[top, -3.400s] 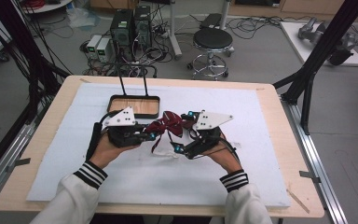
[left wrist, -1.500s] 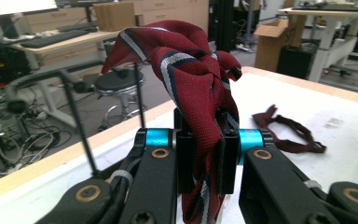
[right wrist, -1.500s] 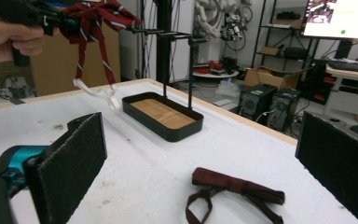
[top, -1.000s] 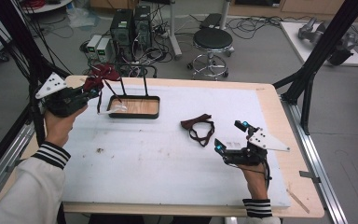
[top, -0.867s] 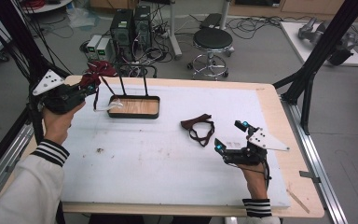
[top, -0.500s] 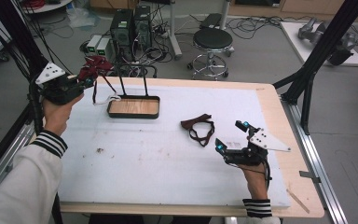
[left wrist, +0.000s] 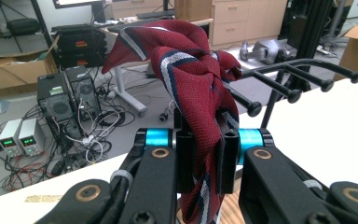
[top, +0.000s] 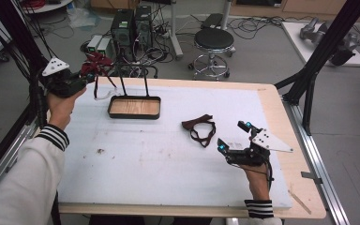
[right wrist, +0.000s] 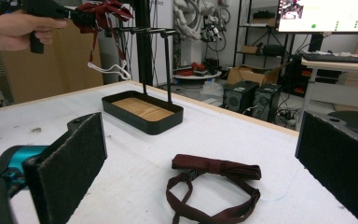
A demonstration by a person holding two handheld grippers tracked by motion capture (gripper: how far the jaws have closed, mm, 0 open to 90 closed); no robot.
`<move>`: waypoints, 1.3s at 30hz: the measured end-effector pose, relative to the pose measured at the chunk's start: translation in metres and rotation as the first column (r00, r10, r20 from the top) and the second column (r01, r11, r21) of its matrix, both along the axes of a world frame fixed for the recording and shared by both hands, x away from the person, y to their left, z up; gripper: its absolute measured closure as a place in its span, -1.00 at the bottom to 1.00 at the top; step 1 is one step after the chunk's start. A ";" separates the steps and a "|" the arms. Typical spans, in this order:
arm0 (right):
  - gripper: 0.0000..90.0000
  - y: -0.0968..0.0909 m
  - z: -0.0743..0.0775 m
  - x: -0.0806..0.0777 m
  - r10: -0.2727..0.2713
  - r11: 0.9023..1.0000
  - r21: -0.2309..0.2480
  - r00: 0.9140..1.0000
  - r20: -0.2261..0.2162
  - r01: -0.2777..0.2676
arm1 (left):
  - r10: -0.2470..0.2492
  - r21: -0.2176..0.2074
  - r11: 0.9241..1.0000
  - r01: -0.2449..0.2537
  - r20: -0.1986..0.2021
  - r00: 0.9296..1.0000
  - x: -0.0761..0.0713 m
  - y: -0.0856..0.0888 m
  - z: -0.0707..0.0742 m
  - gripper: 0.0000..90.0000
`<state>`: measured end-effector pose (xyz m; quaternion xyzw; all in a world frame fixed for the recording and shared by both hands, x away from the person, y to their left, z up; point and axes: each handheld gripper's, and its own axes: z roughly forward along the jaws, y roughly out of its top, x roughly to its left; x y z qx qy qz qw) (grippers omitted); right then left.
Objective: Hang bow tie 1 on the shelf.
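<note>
A red striped bow tie (left wrist: pixel 186 60) is pinched in my left gripper (left wrist: pixel 207 163), which is shut on it. That gripper (top: pixel 88 75) is raised off the table's far left corner, and the tie (top: pixel 98 62) is level with the top pegs (left wrist: pixel 298 79) of a black rack, just to their left. The tie's white strap (right wrist: pixel 109 69) dangles below it. The rack's wooden-floored tray (top: pixel 134 107) sits on the white mat. A dark maroon bow tie (top: pixel 200 129) lies flat at mid-table. My right gripper (top: pixel 232 136) stands open just in front of it (right wrist: pixel 214 184), holding nothing.
The white mat (top: pixel 159 159) covers most of the wooden table. Black frame posts (top: pixel 309 79) stand at the right edge and at the far left. On the floor beyond the table are a stool (top: pixel 214 40) and power supplies (top: pixel 131 23).
My left gripper has lifted the red tie up and to the left, from over the tray to the height of the rack's pegs. The right gripper and the maroon tie have stayed put.
</note>
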<state>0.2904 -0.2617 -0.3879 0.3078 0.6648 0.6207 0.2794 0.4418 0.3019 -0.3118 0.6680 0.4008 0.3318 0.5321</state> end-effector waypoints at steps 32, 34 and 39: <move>-0.98 -0.003 -0.002 0.001 0.003 1.000 0.001 1.000 -0.003 -0.003 | 0.100 0.046 0.994 -0.096 -0.107 0.989 0.007 0.001 -0.037 0.83; -0.98 -0.003 -0.003 0.001 0.003 1.000 0.002 1.000 -0.005 -0.003 | 0.108 0.048 0.994 -0.102 -0.121 0.987 0.007 0.002 -0.042 0.83; -0.98 -0.003 -0.003 0.001 0.007 1.000 0.002 1.000 -0.008 -0.007 | 0.122 0.064 0.992 -0.113 -0.151 0.981 0.007 0.003 -0.051 0.83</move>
